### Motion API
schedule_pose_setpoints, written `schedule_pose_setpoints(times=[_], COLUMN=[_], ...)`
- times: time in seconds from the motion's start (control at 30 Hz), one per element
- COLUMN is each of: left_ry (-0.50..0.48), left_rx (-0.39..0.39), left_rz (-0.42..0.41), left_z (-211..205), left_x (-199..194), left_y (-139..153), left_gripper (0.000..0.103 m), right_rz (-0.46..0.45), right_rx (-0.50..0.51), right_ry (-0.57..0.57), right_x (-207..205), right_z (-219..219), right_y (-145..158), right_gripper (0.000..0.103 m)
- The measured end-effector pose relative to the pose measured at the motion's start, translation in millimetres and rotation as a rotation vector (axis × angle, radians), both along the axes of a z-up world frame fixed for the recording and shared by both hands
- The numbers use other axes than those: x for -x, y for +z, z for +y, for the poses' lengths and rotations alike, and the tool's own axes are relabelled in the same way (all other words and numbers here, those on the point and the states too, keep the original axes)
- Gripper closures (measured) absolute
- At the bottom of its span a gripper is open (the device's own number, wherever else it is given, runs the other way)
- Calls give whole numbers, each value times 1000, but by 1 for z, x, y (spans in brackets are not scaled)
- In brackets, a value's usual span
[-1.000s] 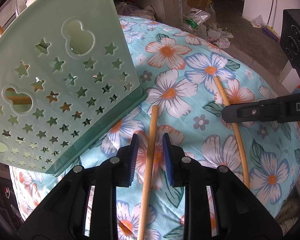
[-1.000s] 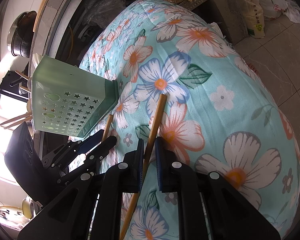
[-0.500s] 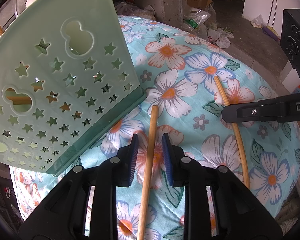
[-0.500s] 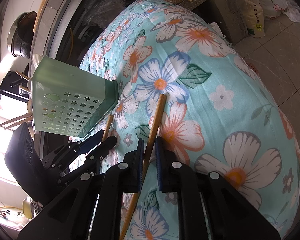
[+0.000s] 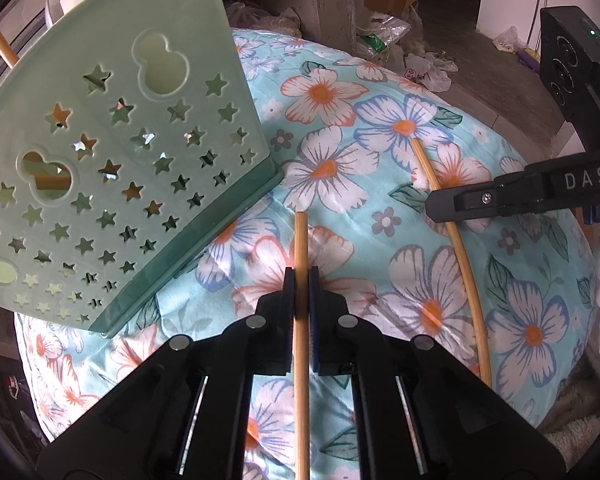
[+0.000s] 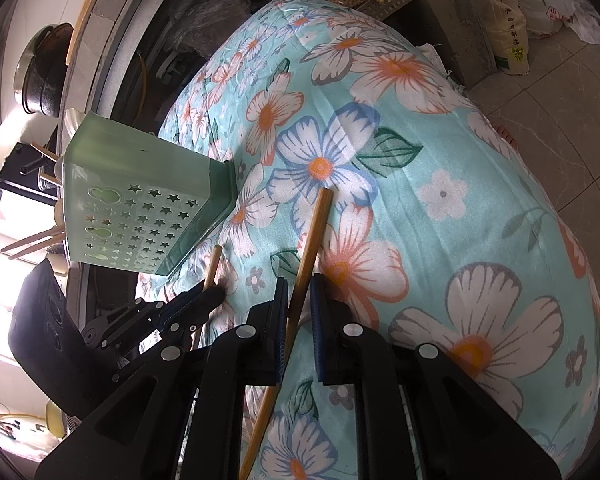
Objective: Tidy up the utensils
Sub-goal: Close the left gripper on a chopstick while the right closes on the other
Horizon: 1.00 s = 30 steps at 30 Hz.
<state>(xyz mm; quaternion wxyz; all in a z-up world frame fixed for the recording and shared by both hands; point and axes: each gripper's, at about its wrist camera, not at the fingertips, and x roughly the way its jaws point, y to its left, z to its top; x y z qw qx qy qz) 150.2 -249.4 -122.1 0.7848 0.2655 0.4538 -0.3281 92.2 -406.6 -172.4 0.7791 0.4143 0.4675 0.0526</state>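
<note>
Left wrist view: left gripper, jaws just closed, blue pads clamped on a bamboo chopstick lying on the floral cloth. Runs straight between the pads, blunt tip a little beyond them, rest of the shaft passing back beneath the gripper body. Up and to the left of the pads, near the tip but apart from it: pale green utensil basket, tilted, star cut-outs across its wall, more sticks showing behind it at the far left.

To the right of the pads, well apart: second chopstick, also on the cloth, crossed by the black finger of the right gripper.

Right wrist view: right gripper, pads drawn in close on the second chopstick, left pad against the stick, right pad's contact not clear. Tip pointing ahead, resting on a white-and-blue flower. To the left of these pads, left gripper closed on its chopstick. Farther left and ahead, basket near the cloth's edge. Beyond the cloth on the right, tiled floor with bags.
</note>
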Motion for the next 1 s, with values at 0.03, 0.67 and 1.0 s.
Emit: schedule_pose_setpoints(times=[0.03, 0.67, 1.0], left_ry=[5, 14, 28], left_rx=[6, -30, -13], left_rz=[12, -27, -30], left_z=[2, -12, -3], left_x=[0, -6, -1], left_y=[1, -7, -6], left_gripper=[97, 91, 91], right_rz=[2, 43, 1], right_rx=[1, 7, 41], right_ry=[3, -14, -26], right_x=[-1, -15, -12], right_z=[0, -1, -1], right_y=[0, 2, 28], right_gripper=[92, 93, 94])
